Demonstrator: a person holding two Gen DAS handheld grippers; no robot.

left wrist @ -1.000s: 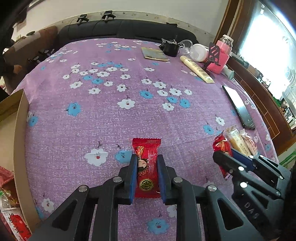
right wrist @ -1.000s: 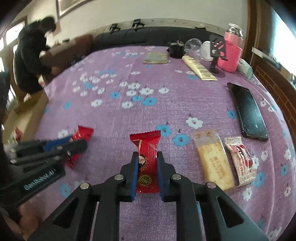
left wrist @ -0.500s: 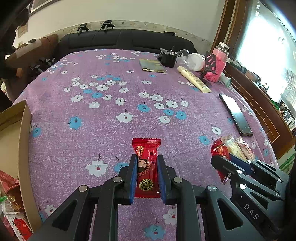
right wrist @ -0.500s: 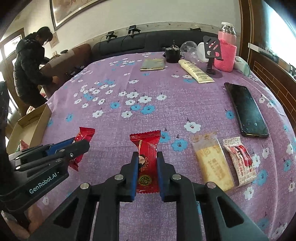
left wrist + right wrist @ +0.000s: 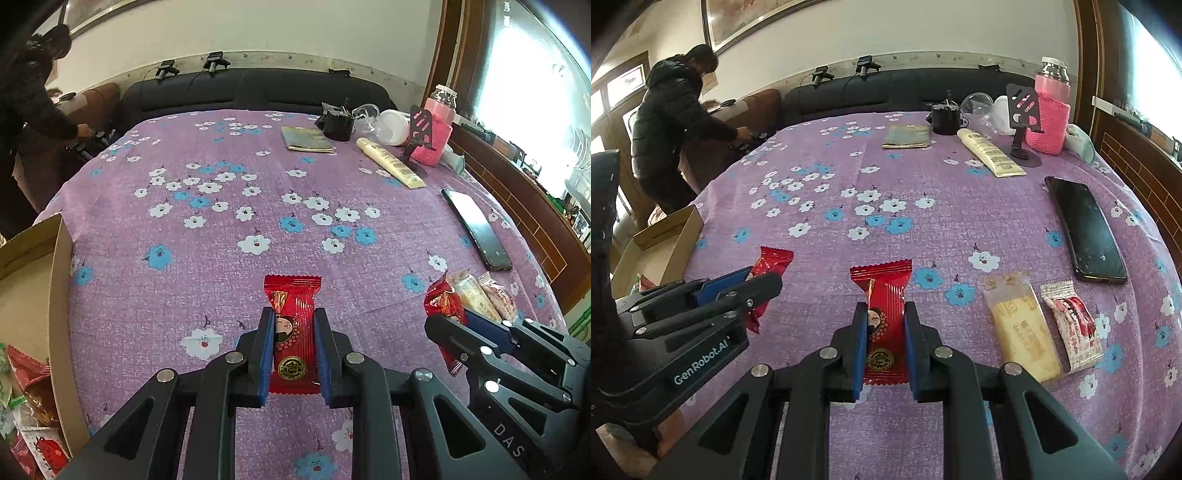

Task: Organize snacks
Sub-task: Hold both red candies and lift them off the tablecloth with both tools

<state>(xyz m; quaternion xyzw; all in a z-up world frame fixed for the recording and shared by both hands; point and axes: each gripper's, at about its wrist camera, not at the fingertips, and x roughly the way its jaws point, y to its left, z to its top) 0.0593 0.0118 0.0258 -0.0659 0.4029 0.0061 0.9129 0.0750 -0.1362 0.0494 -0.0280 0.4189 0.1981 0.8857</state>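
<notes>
Each gripper, left (image 5: pixel 293 347) and right (image 5: pixel 884 345), pinches a red snack packet (image 5: pixel 292 332) in its jaws; slippery wrappers may slip free before reaching the cardboard box (image 5: pixel 55 295).

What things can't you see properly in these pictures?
- Cardboard box, left wrist view: the picture's edge cuts off most of its inside.
- Left gripper's red snack: the fingers cover its sides.
- Lettering on the yellow snack, right wrist view: too small to read.
</notes>
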